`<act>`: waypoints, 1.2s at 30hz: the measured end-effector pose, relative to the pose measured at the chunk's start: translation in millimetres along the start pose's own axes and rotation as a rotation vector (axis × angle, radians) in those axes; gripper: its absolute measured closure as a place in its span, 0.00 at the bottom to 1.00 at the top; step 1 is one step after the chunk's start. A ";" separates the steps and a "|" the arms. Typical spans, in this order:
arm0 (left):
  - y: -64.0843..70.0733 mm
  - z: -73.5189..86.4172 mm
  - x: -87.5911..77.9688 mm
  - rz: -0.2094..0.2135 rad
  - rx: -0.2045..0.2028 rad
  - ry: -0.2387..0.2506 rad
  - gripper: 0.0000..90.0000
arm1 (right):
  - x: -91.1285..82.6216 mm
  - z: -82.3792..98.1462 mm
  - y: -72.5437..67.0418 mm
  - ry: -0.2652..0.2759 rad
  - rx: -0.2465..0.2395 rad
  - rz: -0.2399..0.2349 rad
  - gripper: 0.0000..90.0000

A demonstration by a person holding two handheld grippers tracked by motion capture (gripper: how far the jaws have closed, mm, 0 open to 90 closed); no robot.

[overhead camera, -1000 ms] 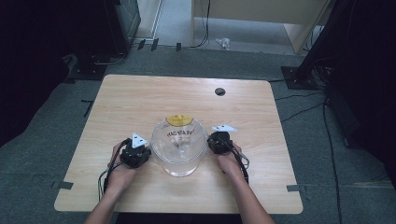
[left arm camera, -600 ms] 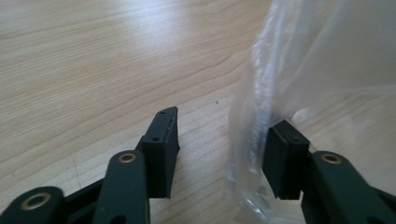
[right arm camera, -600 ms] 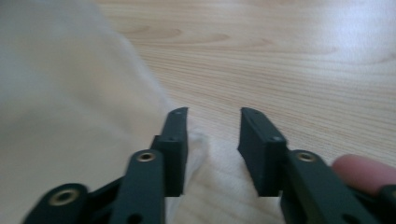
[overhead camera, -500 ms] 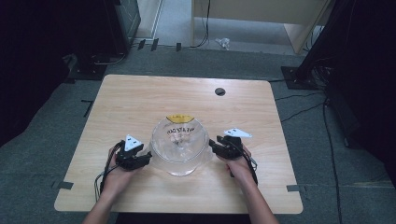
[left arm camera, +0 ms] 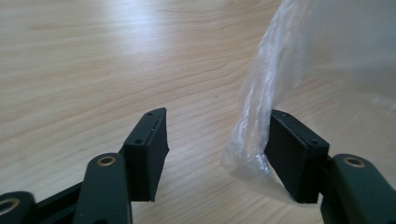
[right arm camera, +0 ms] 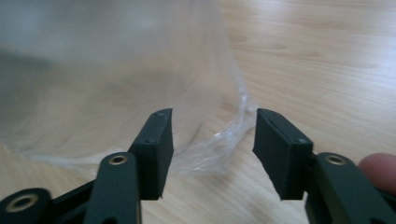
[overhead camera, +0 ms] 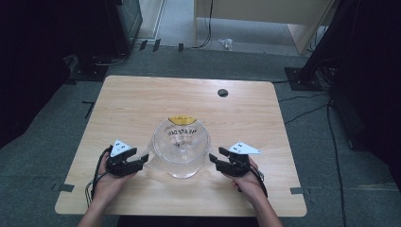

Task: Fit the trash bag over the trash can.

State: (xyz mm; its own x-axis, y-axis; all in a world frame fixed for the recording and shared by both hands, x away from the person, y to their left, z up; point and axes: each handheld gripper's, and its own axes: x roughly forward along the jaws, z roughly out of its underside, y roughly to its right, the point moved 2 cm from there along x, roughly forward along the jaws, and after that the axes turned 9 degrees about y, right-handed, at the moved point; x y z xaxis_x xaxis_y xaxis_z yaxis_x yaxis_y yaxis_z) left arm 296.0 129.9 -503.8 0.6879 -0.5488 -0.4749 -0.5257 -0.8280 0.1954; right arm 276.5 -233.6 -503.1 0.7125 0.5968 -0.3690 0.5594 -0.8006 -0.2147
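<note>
A clear, puffed-up plastic bag with a yellow label and black lettering [overhead camera: 181, 146] sits on the light wooden bench [overhead camera: 142, 101], toward the near edge and about midway across. The left gripper [overhead camera: 142, 160] rests just beside the bag's left side, and the right gripper [overhead camera: 213, 160] just beside its right side, each held in a hand that comes in from the near edge.

In the left gripper view the jaws stand apart, having just been opening; a crumpled edge of the bag [left arm camera: 254, 126] lies against the inner face of one jaw, while the other jaw is well clear of it, so nothing is pinched. In the right gripper view the jaws are likewise released and have just been opening; a wrinkled fold of the bag [right arm camera: 219, 140] lies loose on the bench in the gap between them, with neither pad pressing on it. A small dark round hole [overhead camera: 222, 92] marks the bench's far side.
</note>
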 end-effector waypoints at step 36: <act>40.5 14.2 10.9 0.166 0.261 -0.026 0.56 | 27.2 32.0 -40.5 -0.140 -0.215 -0.081 1.00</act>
State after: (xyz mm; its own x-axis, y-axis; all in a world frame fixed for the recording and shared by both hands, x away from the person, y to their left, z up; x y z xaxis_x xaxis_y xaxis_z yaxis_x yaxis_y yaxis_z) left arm 275.0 92.0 -513.2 0.5701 -0.6683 -0.4778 -0.7433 -0.6674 0.0466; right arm 259.7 -186.7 -533.3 0.6044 0.6334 -0.4832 0.7003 -0.7116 -0.0568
